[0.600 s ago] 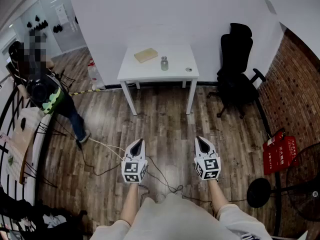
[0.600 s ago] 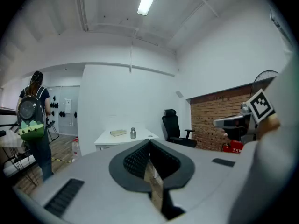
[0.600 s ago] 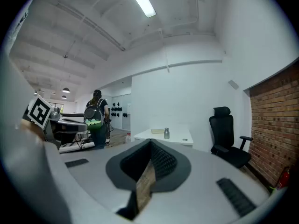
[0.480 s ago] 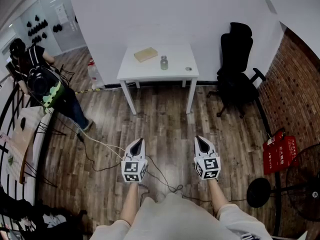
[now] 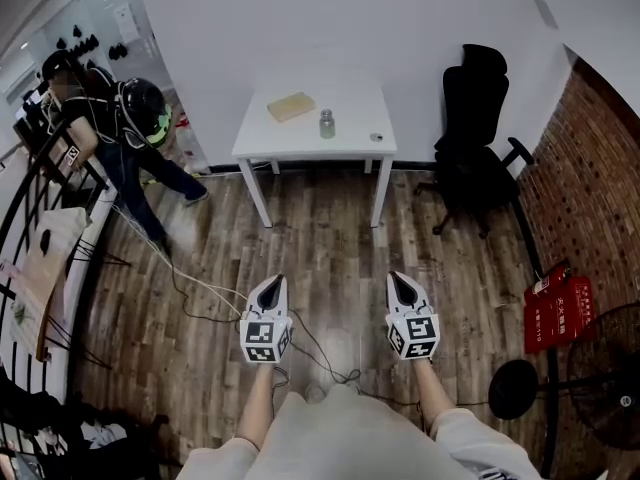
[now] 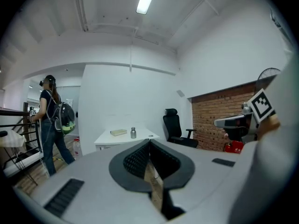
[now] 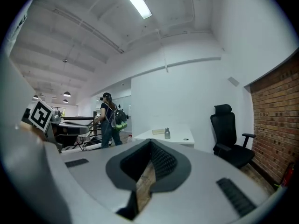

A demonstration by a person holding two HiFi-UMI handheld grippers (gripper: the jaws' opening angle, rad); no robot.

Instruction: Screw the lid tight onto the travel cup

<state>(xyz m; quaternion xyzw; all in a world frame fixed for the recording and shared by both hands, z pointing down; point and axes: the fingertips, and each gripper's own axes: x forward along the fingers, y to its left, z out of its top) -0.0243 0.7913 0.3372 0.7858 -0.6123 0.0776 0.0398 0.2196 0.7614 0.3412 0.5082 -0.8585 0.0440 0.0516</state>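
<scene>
One travel cup [image 5: 327, 125] stood upright near the middle of the one white table [image 5: 355, 108]. It was a small silvery cylinder with a narrower top. One small round piece [image 5: 377, 138], possibly the lid, lay apart to its right. One tan block [image 5: 291, 107] lay to its left. Two grippers were present. The left gripper [image 5: 272, 286] and right gripper [image 5: 400, 282] were both clenched on nothing, over the wooden floor [image 5: 330, 238], well apart from the table.
</scene>
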